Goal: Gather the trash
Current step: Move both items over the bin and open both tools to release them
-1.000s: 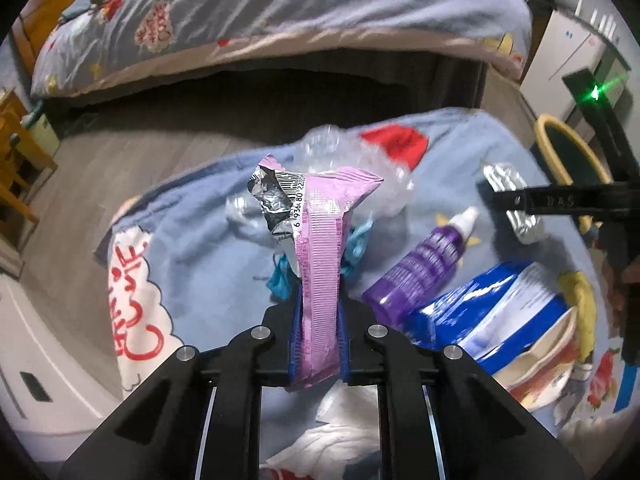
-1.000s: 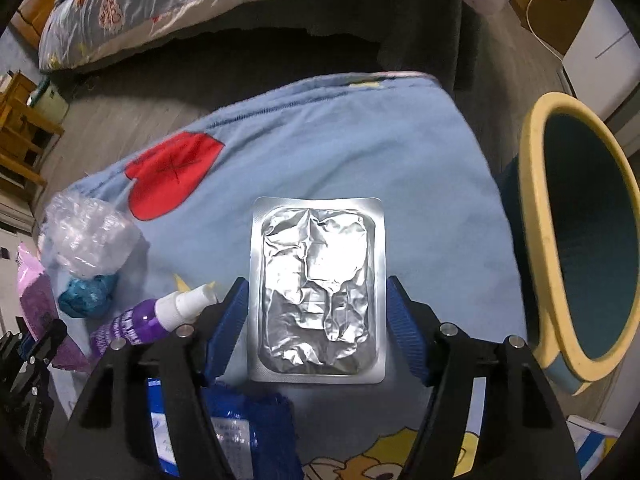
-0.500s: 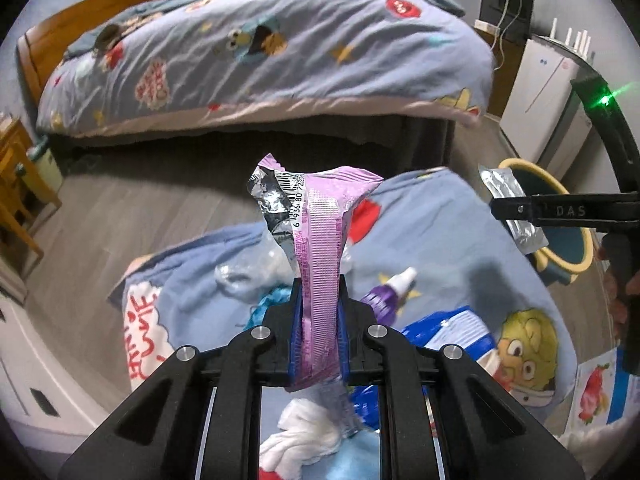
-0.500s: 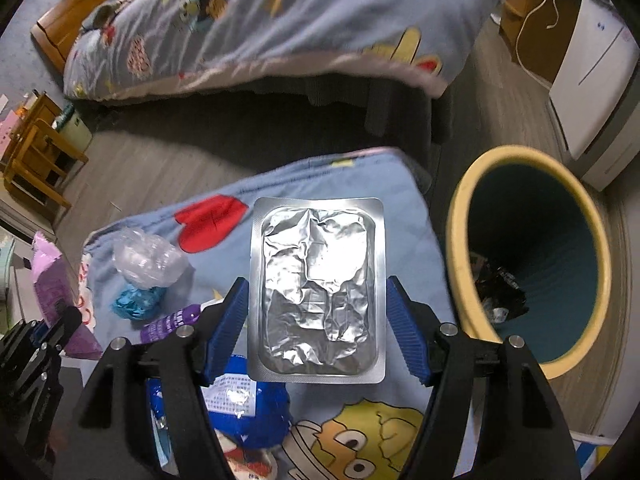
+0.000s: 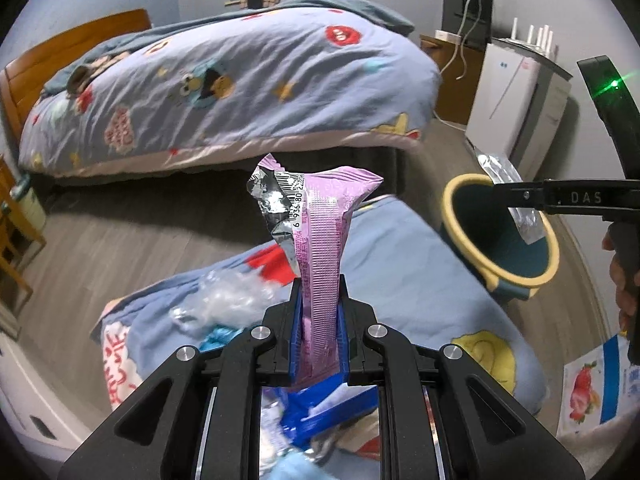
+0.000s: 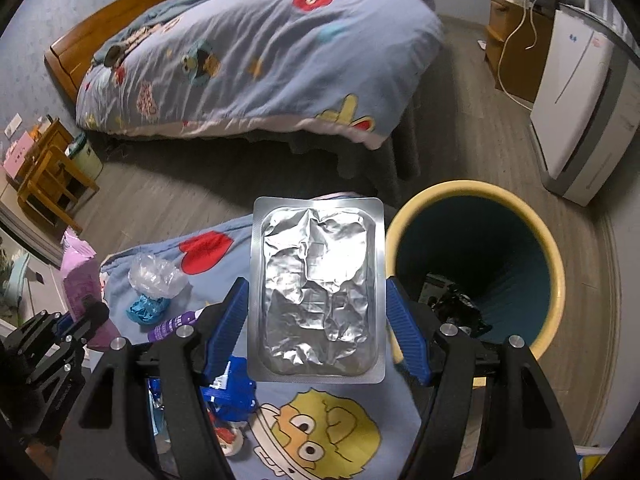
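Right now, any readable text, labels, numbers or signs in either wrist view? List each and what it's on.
"DAS": on the black bar of the right gripper, seen from the left wrist.
"6 936 80 22...": barcode digits, partly legible, on the pink foil snack wrapper in the left gripper.
Red lettering on the light blue cartoon blanket: cut off, unreadable.
Print on the blue plastic bag: too small.
Silver foil blister pack: no text.

— What fills the back of the room?
— A bed (image 6: 248, 60) under a blue cartoon-print quilt (image 5: 224, 80), with a wooden headboard (image 6: 120, 16).
— And on the right?
— A white appliance (image 6: 572, 112), perhaps an air purifier, beside a wooden cabinet (image 6: 516, 56) on the grey plank floor (image 5: 120, 240).
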